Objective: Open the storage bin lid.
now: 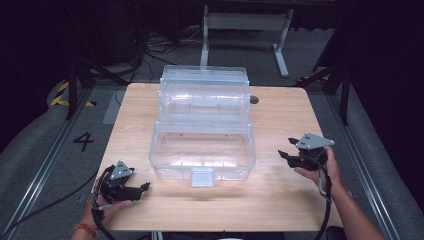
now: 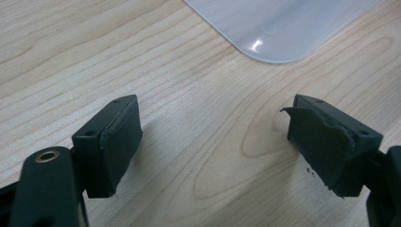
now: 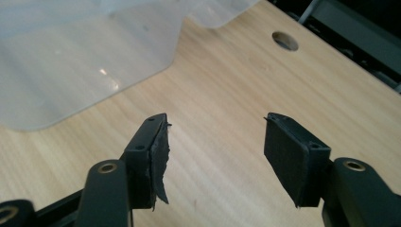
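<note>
The clear tiered storage box (image 1: 202, 125) stands mid-worktop (image 1: 280, 190). The left tongs (image 1: 140, 188) and right tongs (image 1: 286, 154) flank its near end, both spread and empty.

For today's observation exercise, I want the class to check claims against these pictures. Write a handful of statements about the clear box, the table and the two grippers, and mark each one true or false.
1. The clear plastic box stands open in the middle of the wooden table. True.
2. The left gripper is clamped on the box's front latch. False: its jaws stand open over bare wood, apart from the box.
3. The right gripper holds nothing. True: the right gripper view shows only table between its open jaws.
4. The box is packed with tools. False: its compartments look empty.
5. A round hole shows in the tabletop beyond the box. True.
</note>
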A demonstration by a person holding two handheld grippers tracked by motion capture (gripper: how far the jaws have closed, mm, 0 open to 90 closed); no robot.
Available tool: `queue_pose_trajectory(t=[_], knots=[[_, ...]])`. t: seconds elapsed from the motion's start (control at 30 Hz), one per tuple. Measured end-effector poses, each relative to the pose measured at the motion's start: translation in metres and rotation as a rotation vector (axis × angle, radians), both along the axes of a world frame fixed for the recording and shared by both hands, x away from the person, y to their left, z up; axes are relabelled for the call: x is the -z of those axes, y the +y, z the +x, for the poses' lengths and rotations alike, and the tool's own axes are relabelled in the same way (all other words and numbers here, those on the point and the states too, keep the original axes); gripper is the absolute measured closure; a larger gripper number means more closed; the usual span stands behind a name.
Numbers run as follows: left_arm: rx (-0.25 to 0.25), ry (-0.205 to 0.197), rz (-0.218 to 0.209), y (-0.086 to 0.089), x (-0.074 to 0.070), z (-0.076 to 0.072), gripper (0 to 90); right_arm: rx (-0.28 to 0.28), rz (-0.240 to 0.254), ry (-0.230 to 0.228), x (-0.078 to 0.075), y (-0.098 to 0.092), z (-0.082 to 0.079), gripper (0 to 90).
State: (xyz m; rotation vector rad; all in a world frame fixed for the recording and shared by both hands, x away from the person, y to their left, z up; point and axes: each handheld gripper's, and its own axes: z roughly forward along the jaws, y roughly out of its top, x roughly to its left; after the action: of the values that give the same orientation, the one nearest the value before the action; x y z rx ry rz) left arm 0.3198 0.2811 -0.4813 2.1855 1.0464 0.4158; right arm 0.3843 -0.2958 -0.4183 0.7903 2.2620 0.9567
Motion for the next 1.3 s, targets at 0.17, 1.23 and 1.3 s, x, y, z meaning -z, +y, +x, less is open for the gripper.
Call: queue_pose_trajectory(t=[0.17,1.23,1.3], knots=[[0.0,0.0,0.0,0.0,0.0,0.0,18.9,0.021,0.014,0.048,0.017,-0.014,-0.011,37.7],[0.007,0.004,0.007,0.0,-0.001,0.001,18.3,0.145,0.157,0.218,0.068,-0.059,-0.03,23.9],[0.003,0.003,0.004,0.0,0.0,0.001,18.0,0.145,0.157,0.218,0.068,-0.059,-0.03,23.8]])
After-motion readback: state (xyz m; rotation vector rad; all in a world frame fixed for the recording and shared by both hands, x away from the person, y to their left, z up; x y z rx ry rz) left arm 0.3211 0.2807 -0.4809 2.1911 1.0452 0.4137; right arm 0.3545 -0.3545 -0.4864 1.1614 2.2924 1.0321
